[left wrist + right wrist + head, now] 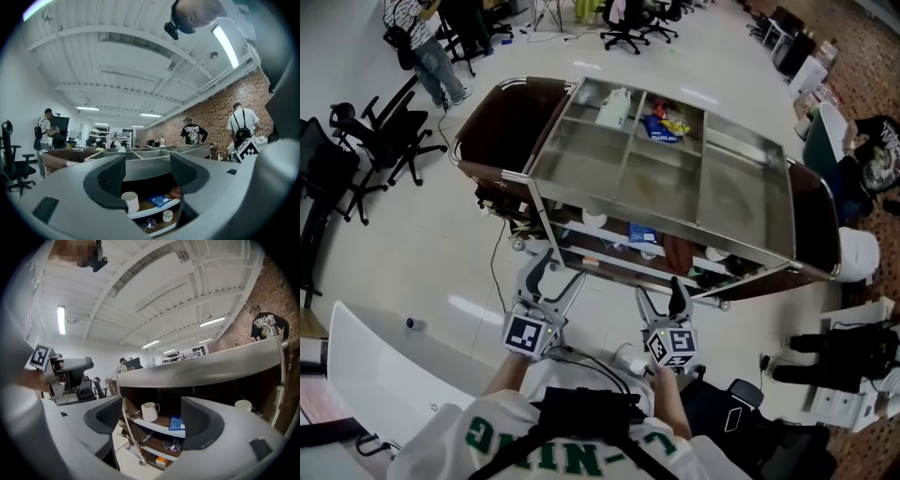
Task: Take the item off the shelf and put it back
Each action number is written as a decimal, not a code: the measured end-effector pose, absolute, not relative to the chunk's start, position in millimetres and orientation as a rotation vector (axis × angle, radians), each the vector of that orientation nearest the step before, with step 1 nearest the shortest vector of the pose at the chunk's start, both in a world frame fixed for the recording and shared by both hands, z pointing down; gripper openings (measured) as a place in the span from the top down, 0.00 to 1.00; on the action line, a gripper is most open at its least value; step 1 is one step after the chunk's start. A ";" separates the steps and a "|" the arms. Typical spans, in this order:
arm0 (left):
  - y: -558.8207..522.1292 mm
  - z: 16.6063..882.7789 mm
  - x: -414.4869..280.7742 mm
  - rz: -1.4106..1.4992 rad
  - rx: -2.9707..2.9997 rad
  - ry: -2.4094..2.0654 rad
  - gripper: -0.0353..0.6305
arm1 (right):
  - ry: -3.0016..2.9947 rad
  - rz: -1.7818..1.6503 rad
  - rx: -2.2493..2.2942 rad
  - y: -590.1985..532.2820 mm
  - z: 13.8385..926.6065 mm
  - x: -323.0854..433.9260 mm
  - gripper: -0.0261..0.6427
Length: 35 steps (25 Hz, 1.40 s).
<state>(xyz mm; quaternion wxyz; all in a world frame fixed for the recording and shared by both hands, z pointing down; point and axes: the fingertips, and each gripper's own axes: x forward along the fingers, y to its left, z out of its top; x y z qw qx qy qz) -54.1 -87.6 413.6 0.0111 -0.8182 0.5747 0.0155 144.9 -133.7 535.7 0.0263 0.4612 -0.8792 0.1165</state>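
Cart [546, 161] with a compartmented steel top and wooden shelves beneath, filling the centre of the head view. The far compartments of the top, at upper centre, hold a white bottle [616, 108] and a heap of coloured packets [664, 122].

Left gripper [559, 272] and right gripper [661, 298] sit side by side at lower centre, just short of the cart's near edge and clear of it. Each gripper view shows its two jaws standing wide apart with nothing clamped. The shelf contents appear only in the gap beyond them.

White mug [149, 411] stands upright on the upper wooden shelf [164, 429], left of centre in the right gripper view, untouched. A blue packet [176, 423] lies just to its right on the same shelf. A small cup [167, 216] stands on the shelf below, at bottom centre of the left gripper view.

Black office chairs [380, 141] stand on the pale floor at the left.
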 end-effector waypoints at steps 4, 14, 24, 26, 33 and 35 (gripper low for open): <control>-82.9 415.8 -68.2 0.021 -2.519 1.847 0.52 | -2.632 0.434 1.365 -155.3 588.6 134.4 0.36; -71.3 422.1 -91.7 0.024 -2.475 1.999 0.52 | -2.470 0.537 1.278 -238.3 692.7 113.5 0.36; -47.2 438.5 -114.9 -0.086 -2.398 2.143 0.52 | -2.261 0.652 1.367 -319.8 767.3 112.3 0.26; -42.2 441.8 -120.2 -0.102 -2.385 2.173 0.52 | -2.221 0.669 1.385 -331.2 773.3 114.2 0.26; -34.3 445.8 -131.0 -0.122 -2.354 2.222 0.52 | -2.044 0.711 1.292 -348.4 795.4 109.0 0.24; -33.3 445.3 -133.3 -0.122 -2.346 2.226 0.52 | -2.018 0.685 1.282 -348.6 792.7 106.4 0.24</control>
